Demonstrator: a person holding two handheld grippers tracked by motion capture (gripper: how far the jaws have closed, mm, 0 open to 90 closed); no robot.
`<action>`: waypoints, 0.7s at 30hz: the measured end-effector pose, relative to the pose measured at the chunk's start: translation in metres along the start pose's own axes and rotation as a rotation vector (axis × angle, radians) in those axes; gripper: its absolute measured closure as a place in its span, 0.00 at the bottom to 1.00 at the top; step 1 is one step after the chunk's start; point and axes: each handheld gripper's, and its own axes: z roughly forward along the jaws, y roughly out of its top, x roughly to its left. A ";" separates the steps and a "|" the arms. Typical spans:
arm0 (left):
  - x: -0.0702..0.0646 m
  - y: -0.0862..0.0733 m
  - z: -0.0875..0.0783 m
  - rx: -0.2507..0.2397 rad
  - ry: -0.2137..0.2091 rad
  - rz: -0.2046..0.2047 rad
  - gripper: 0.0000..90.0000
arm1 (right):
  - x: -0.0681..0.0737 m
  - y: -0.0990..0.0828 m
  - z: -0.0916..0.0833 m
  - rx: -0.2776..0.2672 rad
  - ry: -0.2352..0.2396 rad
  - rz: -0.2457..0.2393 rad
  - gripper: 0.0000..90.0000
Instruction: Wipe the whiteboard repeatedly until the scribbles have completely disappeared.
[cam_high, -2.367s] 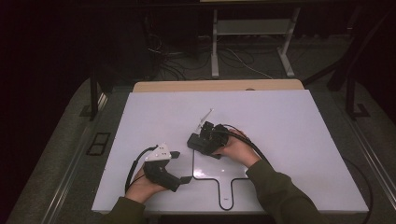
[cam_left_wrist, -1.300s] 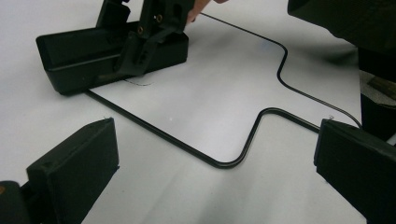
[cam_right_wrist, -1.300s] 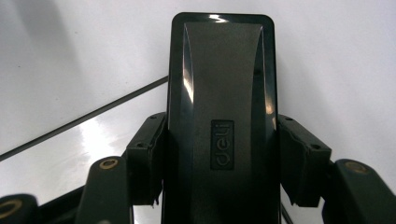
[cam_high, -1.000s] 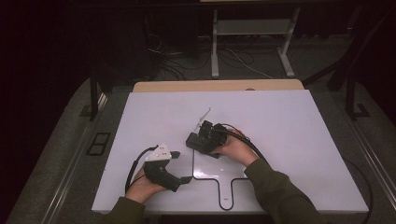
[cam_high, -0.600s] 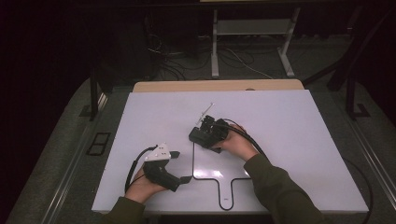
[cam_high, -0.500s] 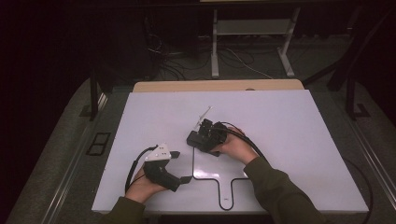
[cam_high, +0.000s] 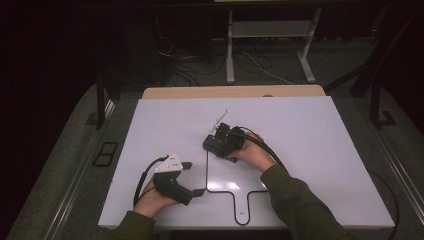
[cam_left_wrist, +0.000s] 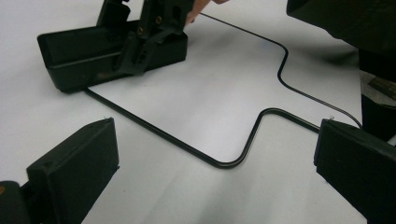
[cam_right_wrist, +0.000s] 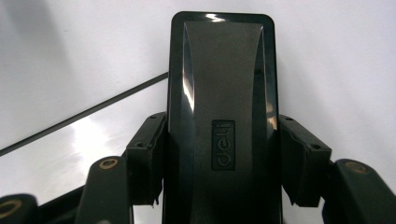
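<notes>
From above I see my right hand-held gripper holding a black eraser block on the white bench, at the drawn black outline's upper left corner. My left hand-held gripper view shows its jaws wide apart, nothing between them. In the right gripper view, both pads clamp the block's sides.

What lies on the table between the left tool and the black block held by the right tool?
Bare white table crossed by a thin black outline, seen in the left gripper view between the left tool and the black block.
</notes>
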 end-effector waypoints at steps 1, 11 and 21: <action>0.000 0.000 0.000 0.002 0.001 0.002 0.00 | 0.003 -0.001 -0.001 -0.001 0.017 -0.005 0.43; -0.001 0.000 0.001 0.003 0.000 0.004 0.00 | 0.021 -0.006 -0.003 -0.018 0.058 -0.050 0.43; -0.001 0.000 0.000 0.002 0.001 -0.001 0.00 | -0.018 -0.007 -0.002 -0.003 -0.021 0.045 0.43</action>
